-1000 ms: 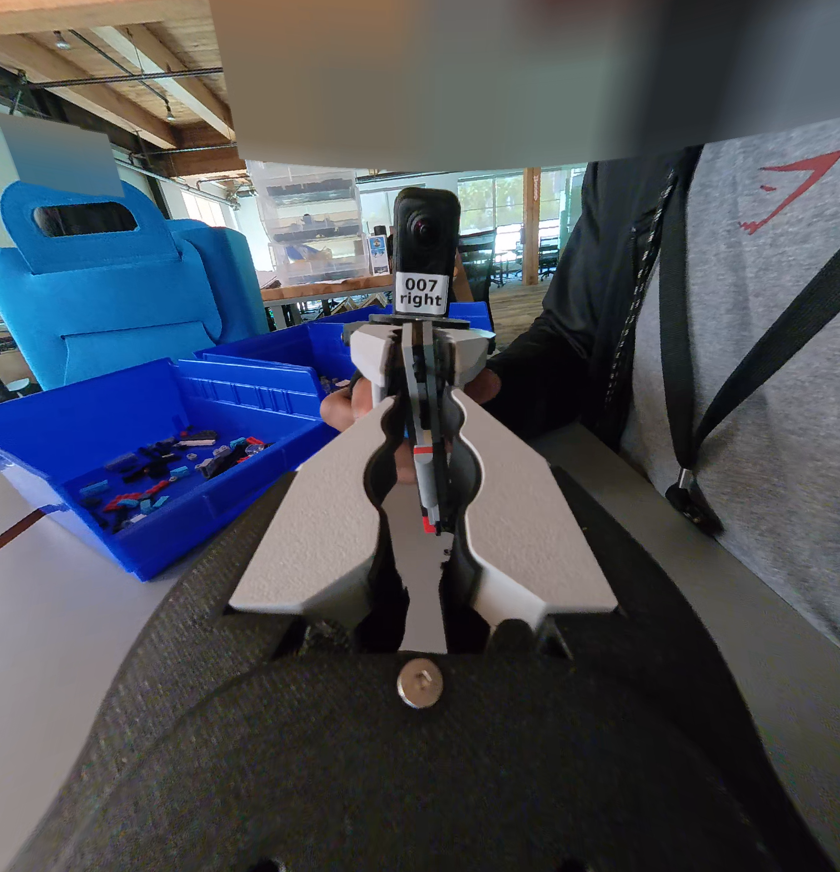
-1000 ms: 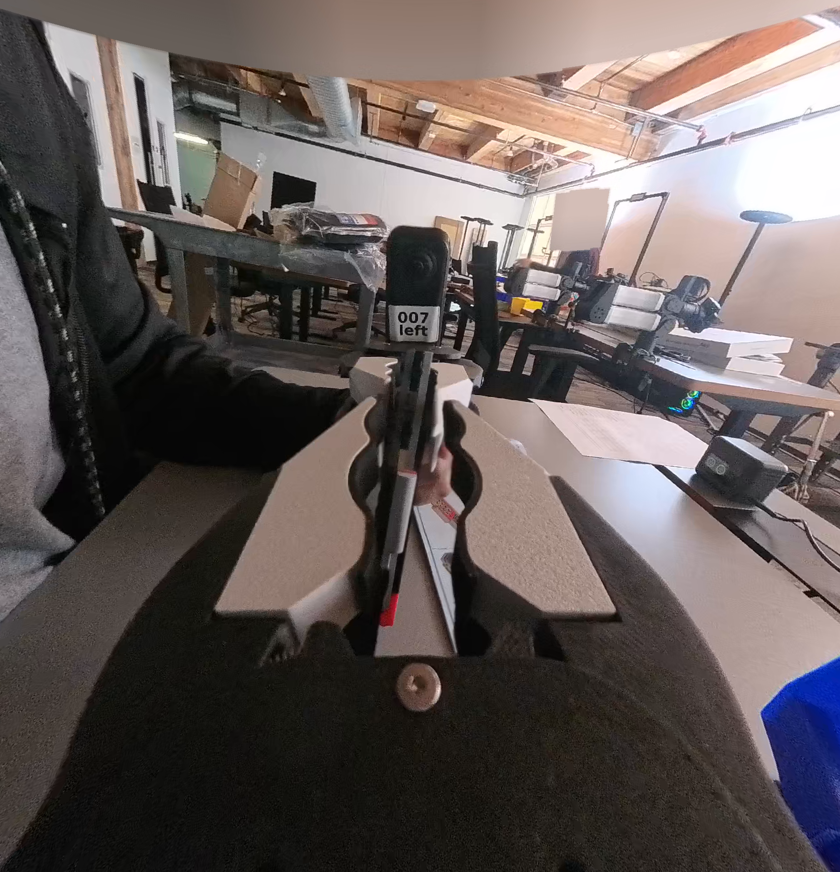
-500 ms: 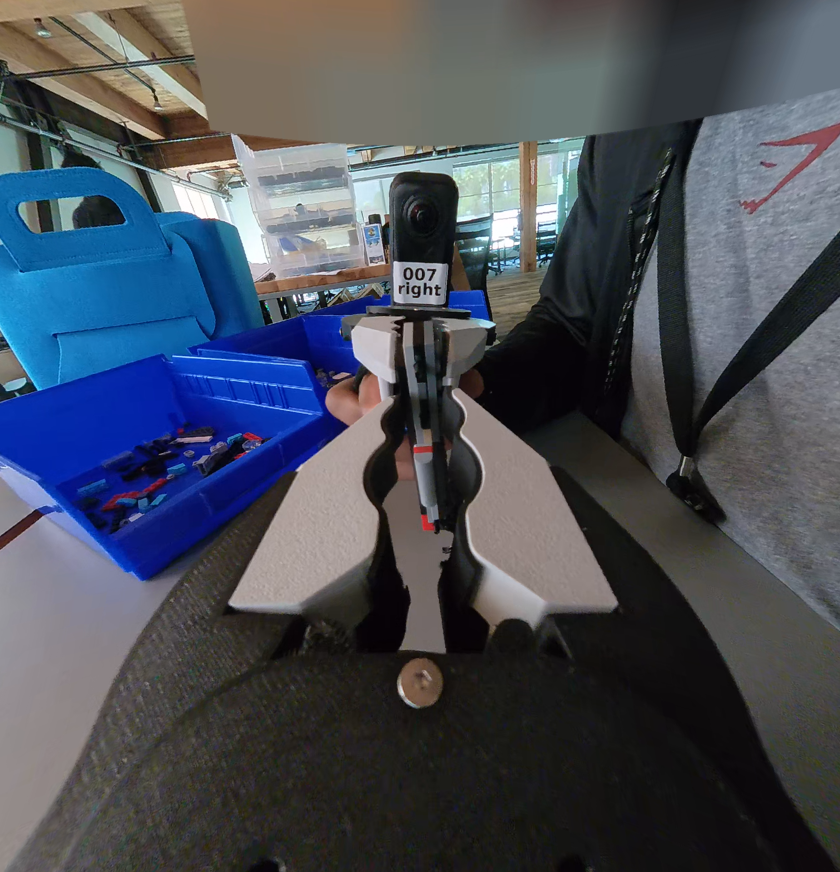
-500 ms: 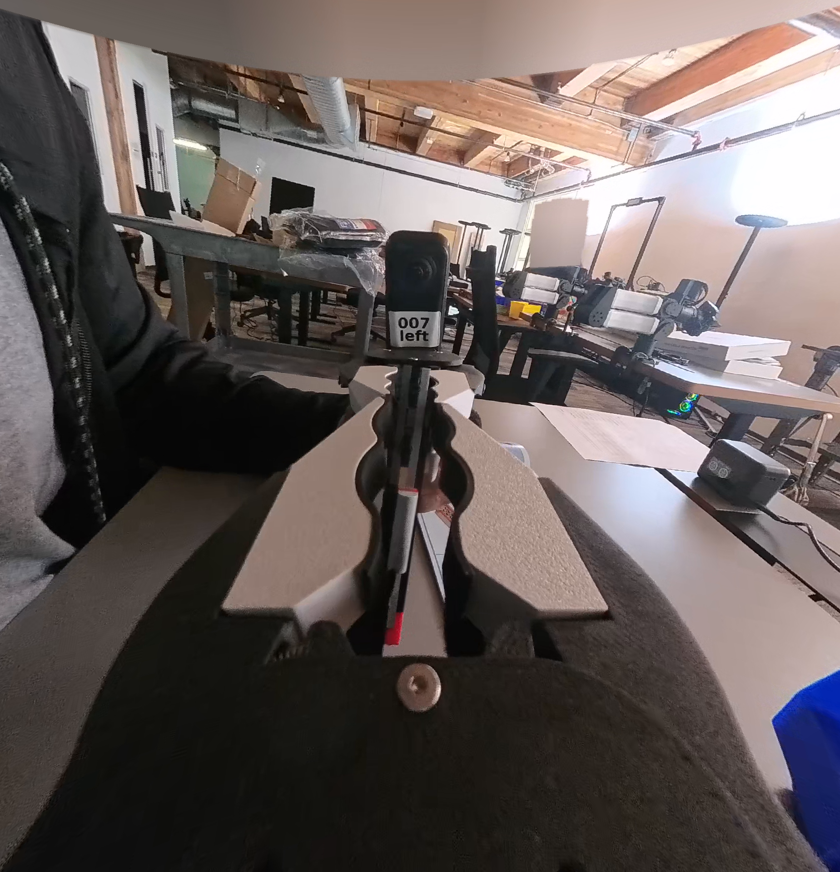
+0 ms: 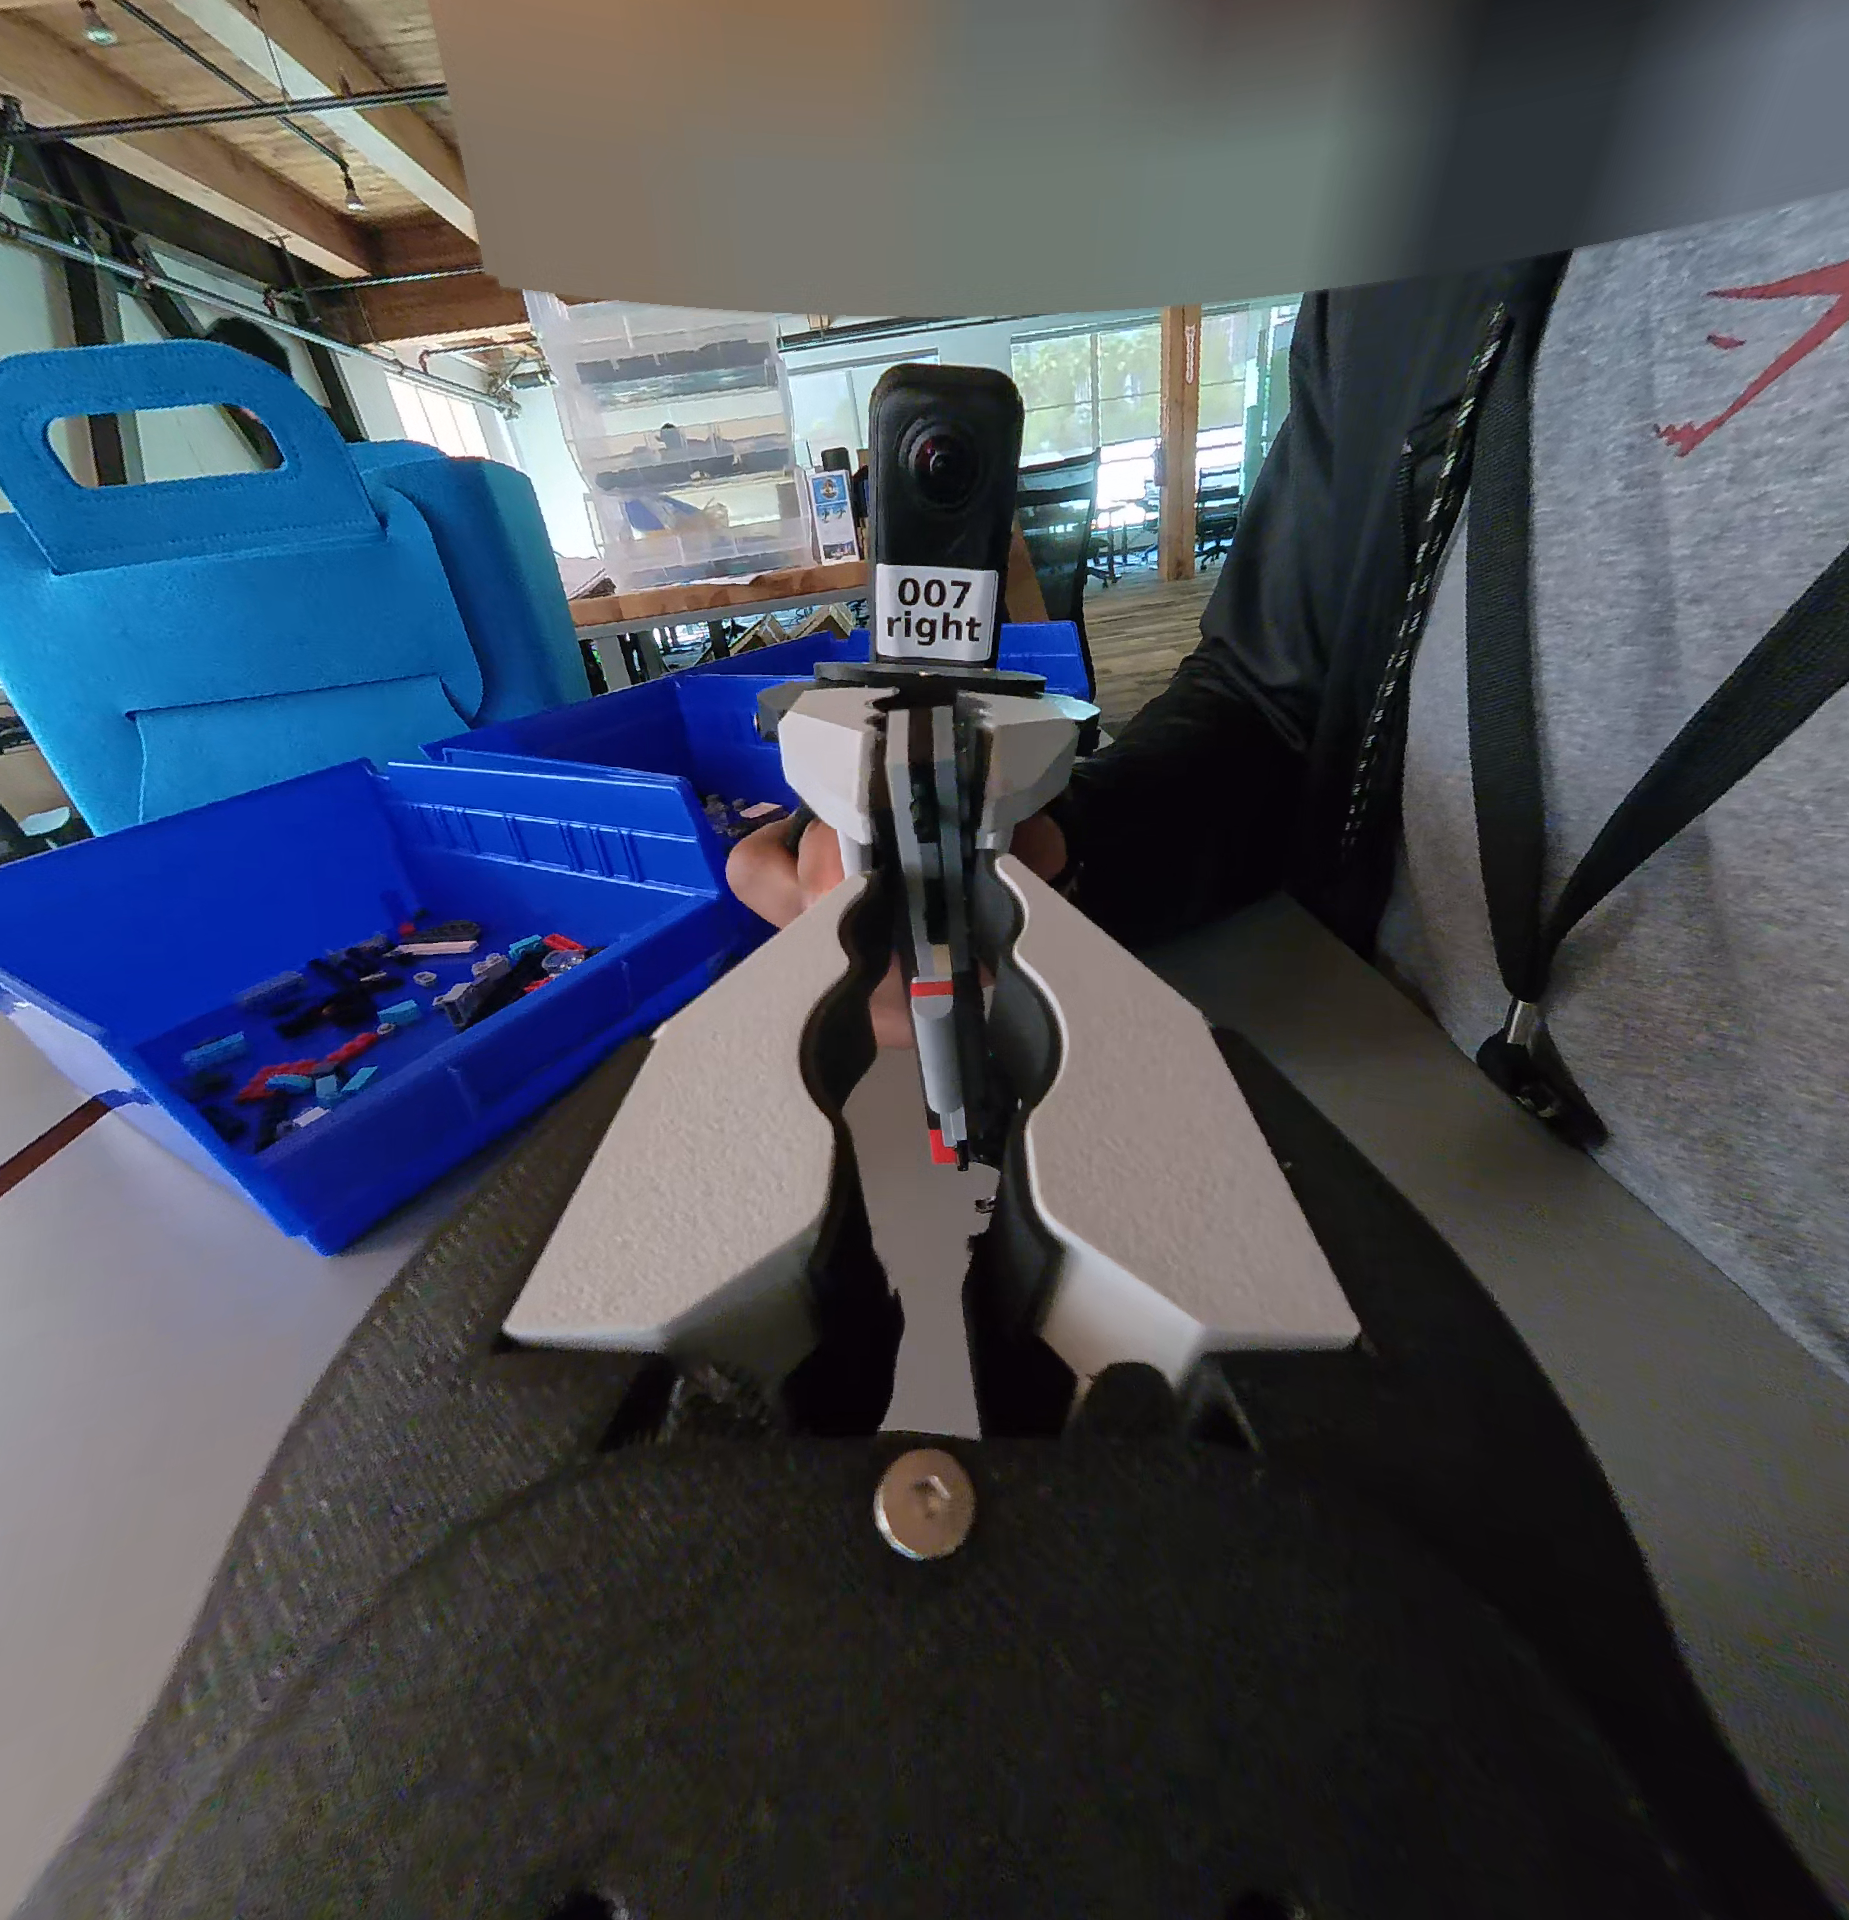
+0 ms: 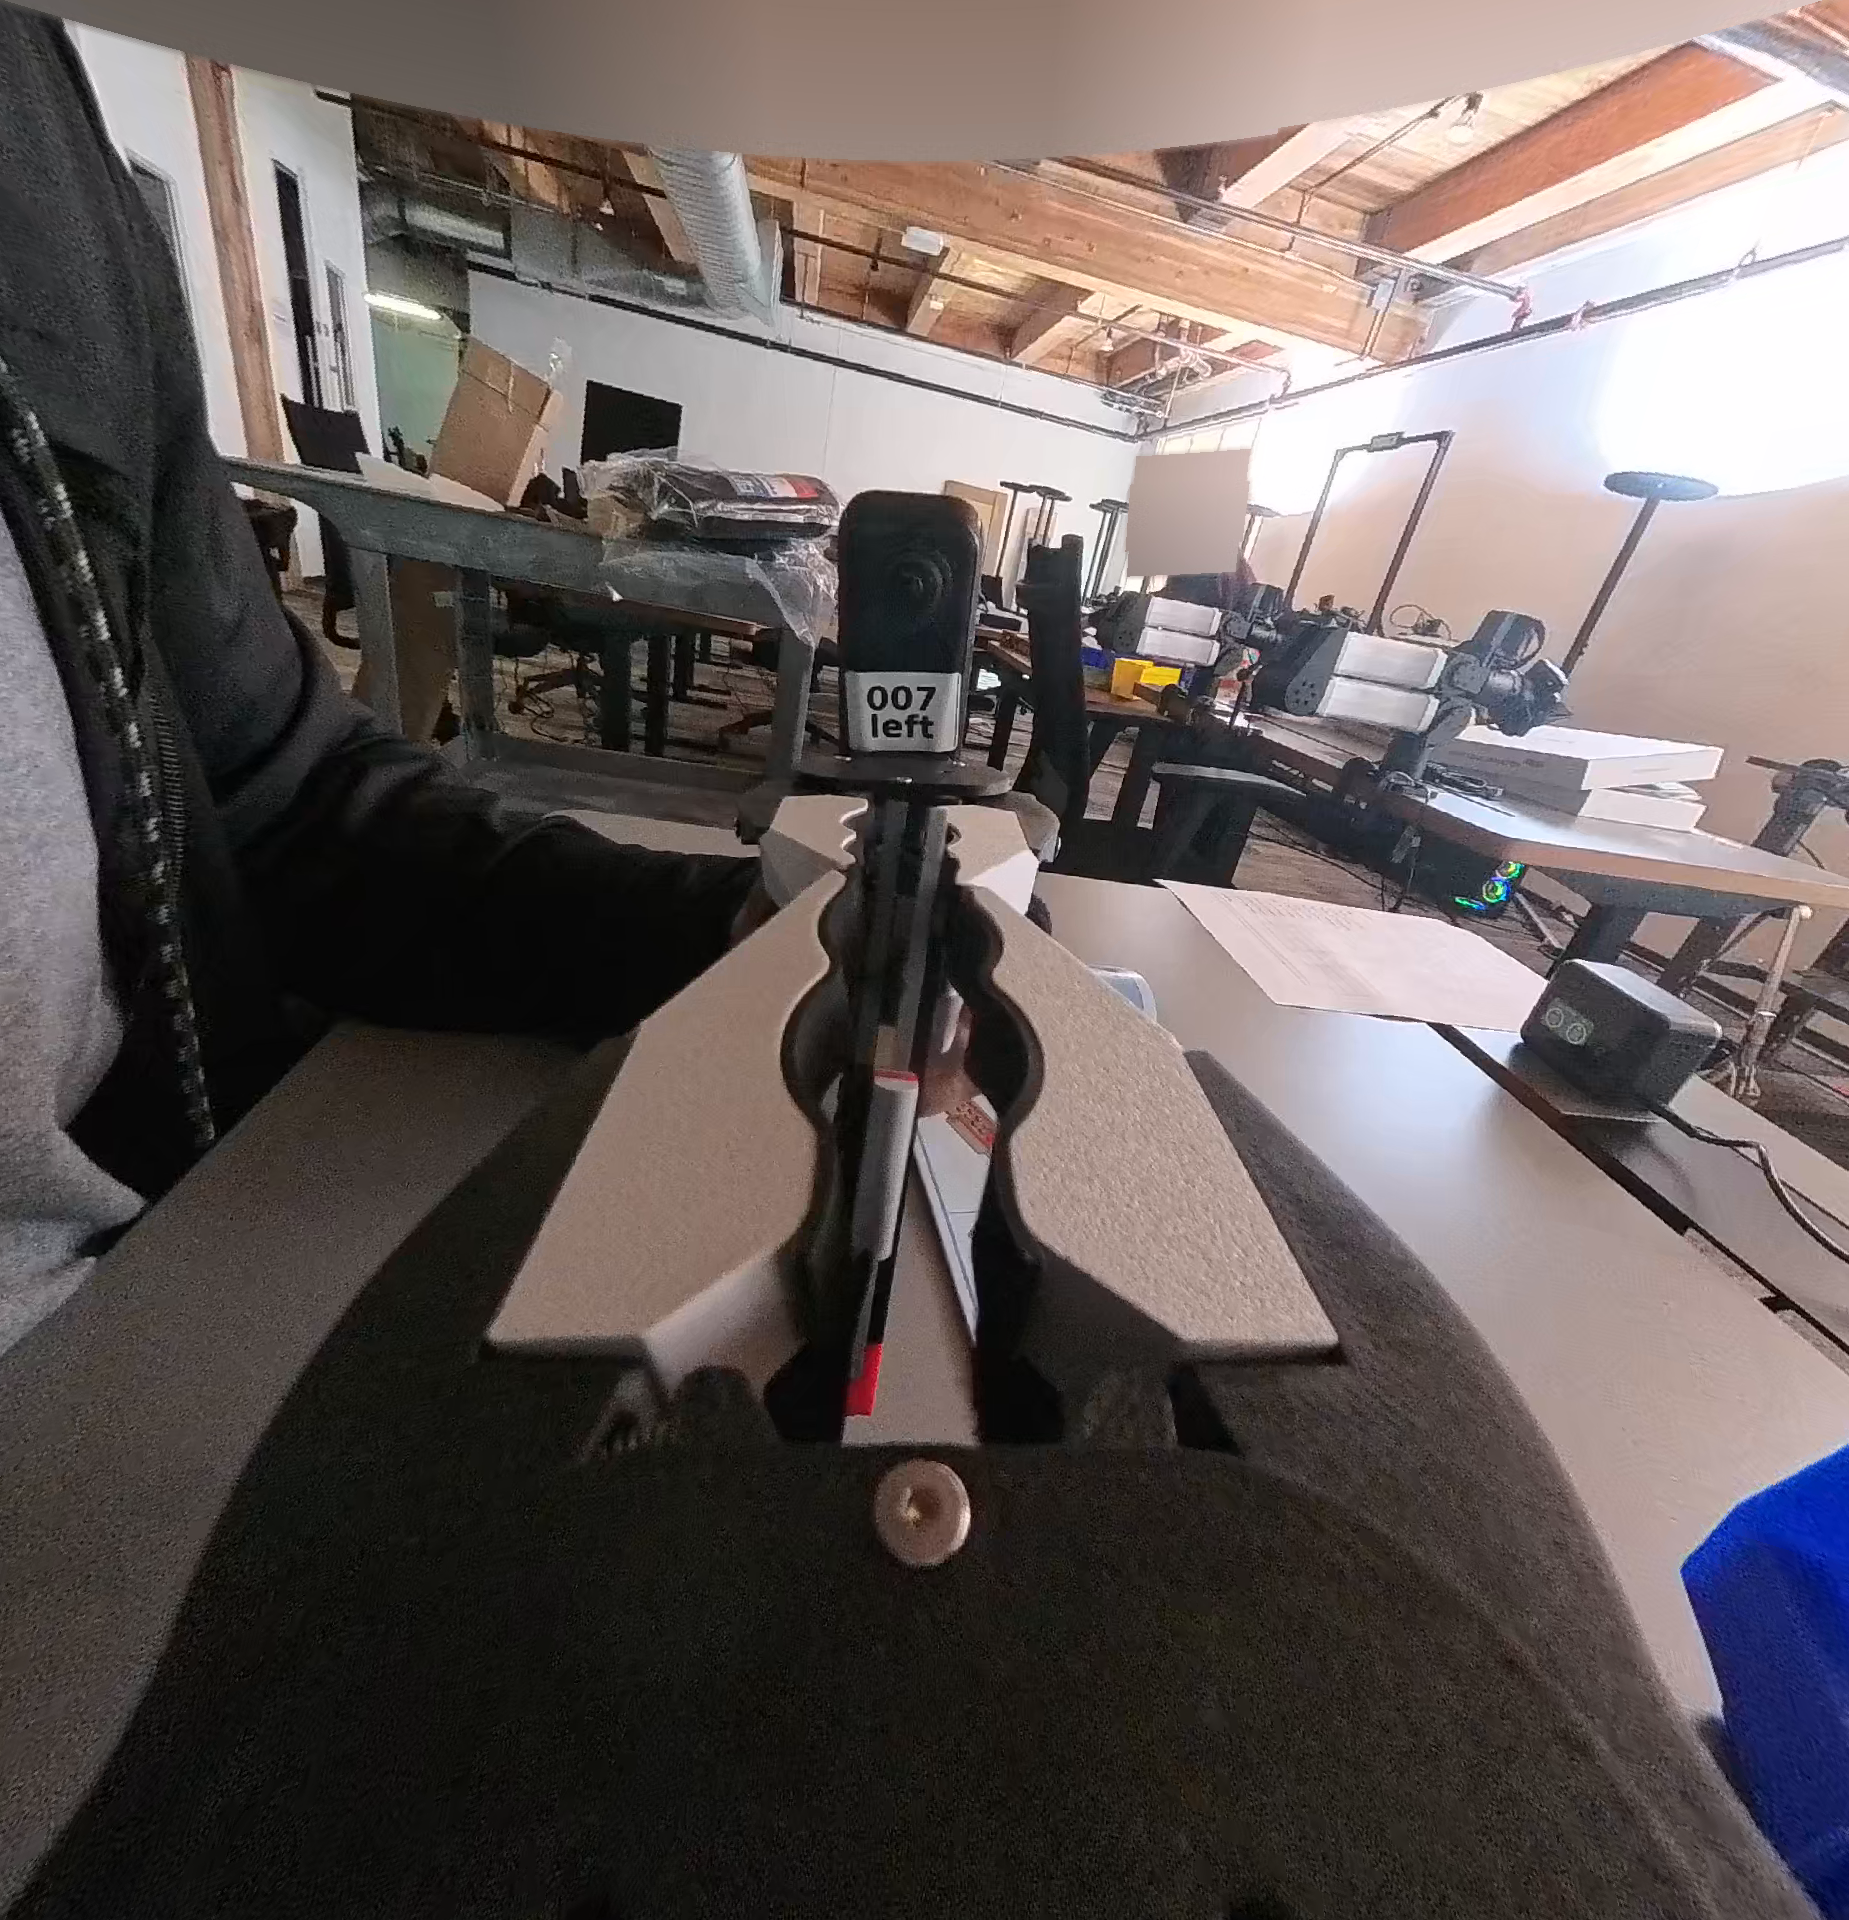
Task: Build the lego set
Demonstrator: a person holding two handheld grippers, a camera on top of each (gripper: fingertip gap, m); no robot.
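The left gripper and the right gripper point straight at each other above the near edge of the grey table, tips interleaved, so each wrist view looks down its own two grey fingers into the front of the other tool. Between them runs a long, thin lego assembly, seen edge-on: black, grey and white layers with a red piece at each visible end. In the left wrist view its near red end sits deep between the left fingers, close against the right-hand one; in the right wrist view the strip reaches almost to the base of the right gripper. Both grippers look closed down around this strip, jaws narrowed to a slit, though the actual contact faces are hidden, so I cannot tell for sure which one bears the grip.

Behind the right gripper's head a bare hand wraps the handle, black sleeve running back to the person's torso in a grey shirt. The left arm, also in a black sleeve, reaches across level with the table edge.

Further out, an open blue bin holds loose small lego pieces in black, red, blue and grey, with a second blue bin behind it. On the other side lie a paper sheet and a small black box
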